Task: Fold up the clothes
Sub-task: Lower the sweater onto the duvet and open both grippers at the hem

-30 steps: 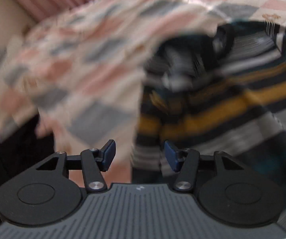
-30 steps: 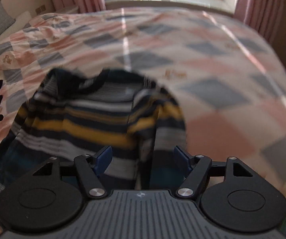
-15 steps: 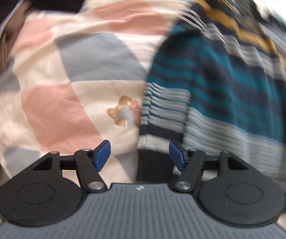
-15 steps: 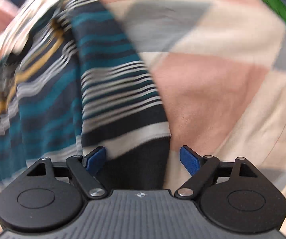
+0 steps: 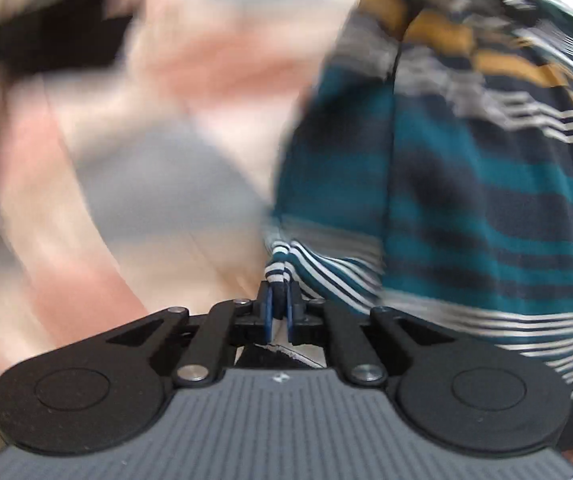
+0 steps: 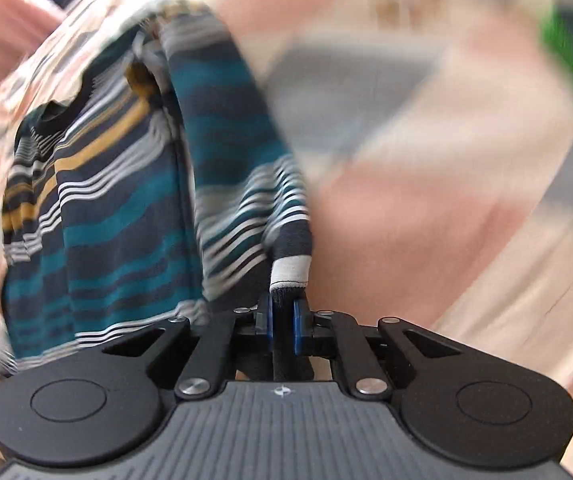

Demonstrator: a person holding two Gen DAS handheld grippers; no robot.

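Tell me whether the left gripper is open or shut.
Shut. The left gripper has its blue fingers pressed together on a pinched edge of the striped sweater.

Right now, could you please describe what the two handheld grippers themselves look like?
Both match. The left gripper and right gripper each have blue pads on black jointed link arms pinned with silver screws. Behind these sit two round black discs flanking a grey ribbed body with a small white emblem. No cables, hands or sleeves show.
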